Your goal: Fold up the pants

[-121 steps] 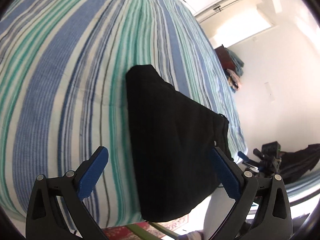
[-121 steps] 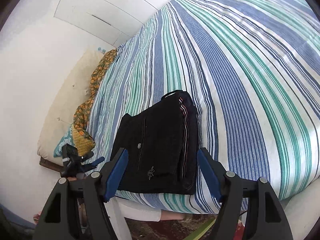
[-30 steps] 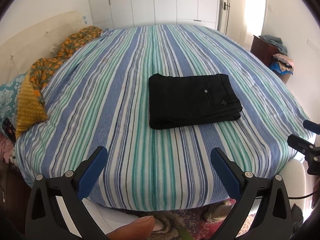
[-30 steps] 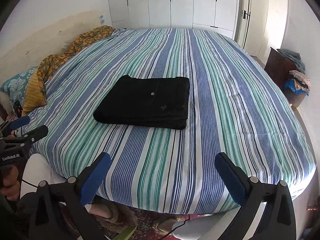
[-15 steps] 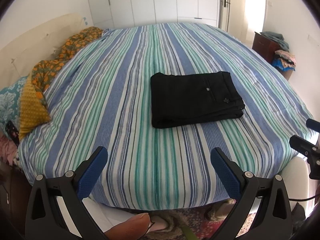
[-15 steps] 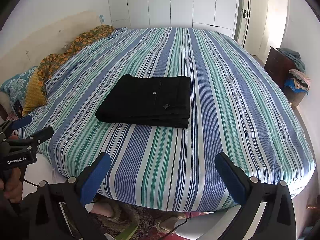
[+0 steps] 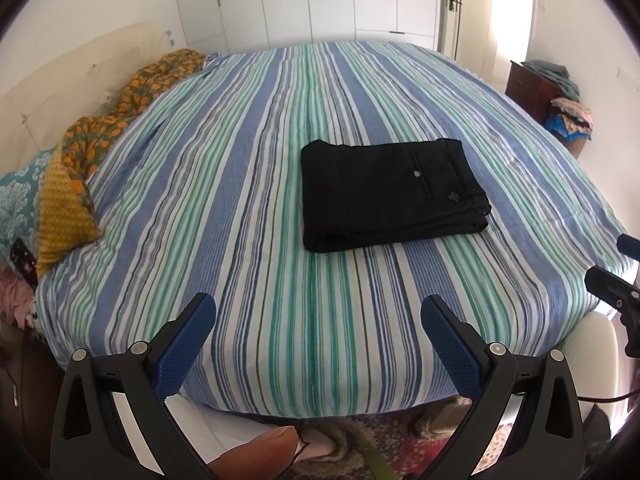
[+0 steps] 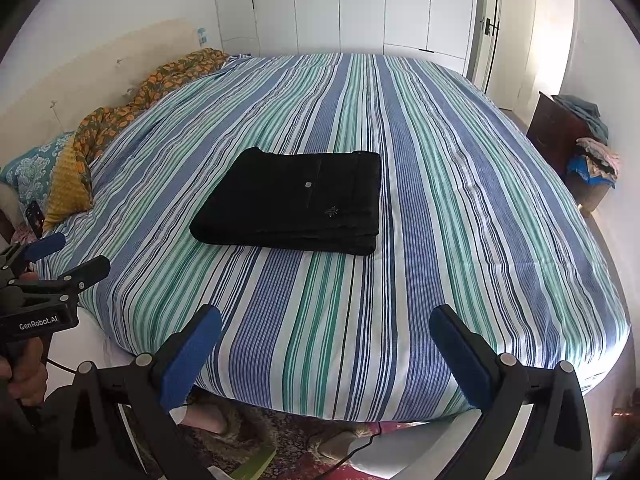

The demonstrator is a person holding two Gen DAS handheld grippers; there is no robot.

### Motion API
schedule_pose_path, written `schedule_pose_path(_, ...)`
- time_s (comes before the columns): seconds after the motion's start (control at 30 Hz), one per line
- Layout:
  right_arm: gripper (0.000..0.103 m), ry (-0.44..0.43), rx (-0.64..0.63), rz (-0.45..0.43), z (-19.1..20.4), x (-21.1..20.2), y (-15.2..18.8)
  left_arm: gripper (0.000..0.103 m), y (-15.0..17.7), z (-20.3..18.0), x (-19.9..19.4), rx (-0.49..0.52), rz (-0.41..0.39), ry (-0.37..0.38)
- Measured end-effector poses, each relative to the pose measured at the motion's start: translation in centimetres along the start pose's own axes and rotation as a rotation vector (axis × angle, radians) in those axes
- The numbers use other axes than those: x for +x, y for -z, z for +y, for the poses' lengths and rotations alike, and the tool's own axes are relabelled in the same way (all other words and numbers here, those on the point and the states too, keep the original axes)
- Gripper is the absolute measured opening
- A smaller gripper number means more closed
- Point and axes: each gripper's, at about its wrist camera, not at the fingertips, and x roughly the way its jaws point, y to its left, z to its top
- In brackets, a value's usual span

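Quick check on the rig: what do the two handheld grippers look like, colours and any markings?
Both match: black triangular plastic finger frames with silver rivets and textured blue pads. The left gripper, seen from the right wrist view, carries white "GenRobot.AI" lettering and a thin black cable. The right gripper shows identical blue pads.

From my left wrist view, the right gripper (image 7: 612,268) is cut off by the frame edge beside the bed (image 7: 280,320), so I can't read its jaws there. The small emblem (image 8: 331,211) on the pants (image 8: 296,204) is too tiny to identify. The bed hides the floor beneath it.
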Motion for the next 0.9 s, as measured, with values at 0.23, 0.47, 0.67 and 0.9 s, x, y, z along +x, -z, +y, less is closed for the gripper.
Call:
schedule_pose_path(0.23, 0.103, 0.017, -0.019, -0.029, 0.29, -0.67, -0.26, 0.102, -0.09, 0.18, -0.21, -0.005, 0.000, 0.005)
schedule_pose_path(0.47, 0.103, 0.011, 0.009, -0.013, -0.39, 0.18, 0.27, 0.102, -0.21, 0.22, -0.09, -0.006, 0.017, 0.000)
schedule_pose_path(0.67, 0.103, 0.016, 0.006, -0.019, -0.37, 0.21, 0.19, 0.102, -0.37, 0.29, 0.23, -0.012, 0.026, 0.002)
schedule_pose_path(0.9, 0.103, 0.012, 0.005, -0.016, -0.32, 0.31, 0.27, 0.102, -0.24, 0.14, 0.44, -0.014, 0.035, 0.014)
